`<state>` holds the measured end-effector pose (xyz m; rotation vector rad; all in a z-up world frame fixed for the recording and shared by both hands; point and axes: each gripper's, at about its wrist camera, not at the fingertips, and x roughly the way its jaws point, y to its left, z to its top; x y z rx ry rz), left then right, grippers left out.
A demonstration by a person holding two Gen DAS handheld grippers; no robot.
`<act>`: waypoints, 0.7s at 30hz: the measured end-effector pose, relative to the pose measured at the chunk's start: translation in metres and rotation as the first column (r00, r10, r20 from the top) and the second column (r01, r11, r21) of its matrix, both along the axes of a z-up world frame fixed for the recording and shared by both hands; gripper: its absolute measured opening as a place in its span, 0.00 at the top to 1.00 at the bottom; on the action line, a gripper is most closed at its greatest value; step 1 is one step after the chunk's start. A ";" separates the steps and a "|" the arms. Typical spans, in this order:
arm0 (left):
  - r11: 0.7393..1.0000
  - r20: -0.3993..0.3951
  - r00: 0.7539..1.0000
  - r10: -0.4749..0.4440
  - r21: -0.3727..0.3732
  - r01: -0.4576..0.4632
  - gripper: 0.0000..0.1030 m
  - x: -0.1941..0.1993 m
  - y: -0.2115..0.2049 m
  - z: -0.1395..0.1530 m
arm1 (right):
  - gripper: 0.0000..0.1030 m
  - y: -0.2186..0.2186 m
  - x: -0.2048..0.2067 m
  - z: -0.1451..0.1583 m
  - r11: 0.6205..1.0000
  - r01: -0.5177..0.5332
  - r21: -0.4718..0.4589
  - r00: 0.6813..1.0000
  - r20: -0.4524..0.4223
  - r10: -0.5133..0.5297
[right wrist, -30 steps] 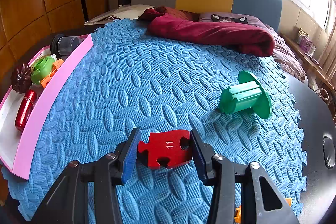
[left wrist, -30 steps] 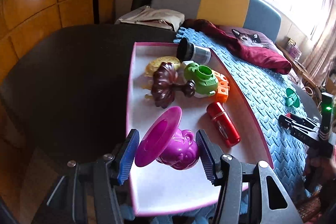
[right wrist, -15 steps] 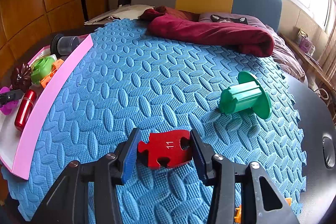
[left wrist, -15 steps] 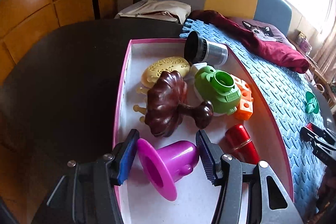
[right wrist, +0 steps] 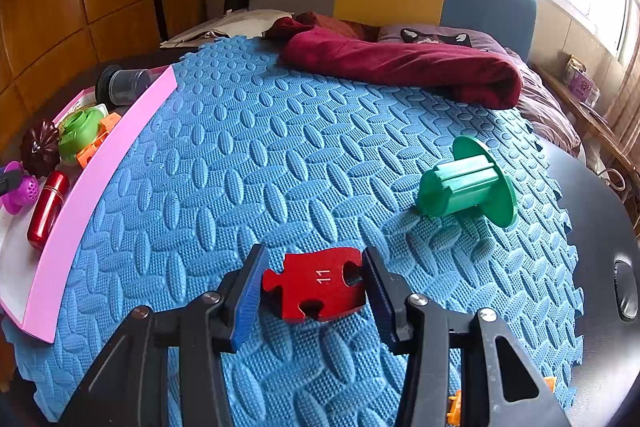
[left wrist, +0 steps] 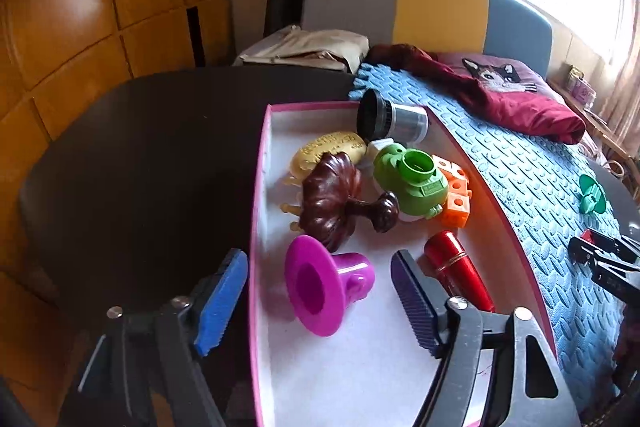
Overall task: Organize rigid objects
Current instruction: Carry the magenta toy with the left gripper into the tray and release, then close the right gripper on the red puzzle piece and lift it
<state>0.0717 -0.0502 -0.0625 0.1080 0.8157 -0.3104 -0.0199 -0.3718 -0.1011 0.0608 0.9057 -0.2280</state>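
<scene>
The left hand-held gripper (left wrist: 320,291) has spread wide and let go of the purple cup (left wrist: 326,285), which now lies on its side in the pink tray (left wrist: 260,227), apart from both pads. That piece looks delivered. The right hand-held gripper (right wrist: 312,291) stays pinching the red puzzle piece (right wrist: 314,287), apparently just above the blue mat (right wrist: 320,147), likely next for the tray.
</scene>
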 end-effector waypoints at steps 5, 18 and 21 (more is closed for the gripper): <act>0.999 0.017 0.999 0.029 -0.014 -0.029 0.24 -0.011 0.009 0.008 | 0.55 0.004 0.000 0.001 1.000 -0.005 -0.024 1.000 -0.001 0.005; 0.998 0.039 0.998 0.050 -0.033 -0.049 0.24 -0.026 0.022 0.018 | 0.55 0.007 -0.001 0.002 0.999 -0.002 -0.037 1.000 -0.001 0.002; 0.998 0.033 0.998 0.056 -0.035 -0.055 0.24 -0.027 0.025 0.016 | 0.55 0.007 -0.001 0.002 0.999 -0.001 -0.039 1.000 -0.001 0.001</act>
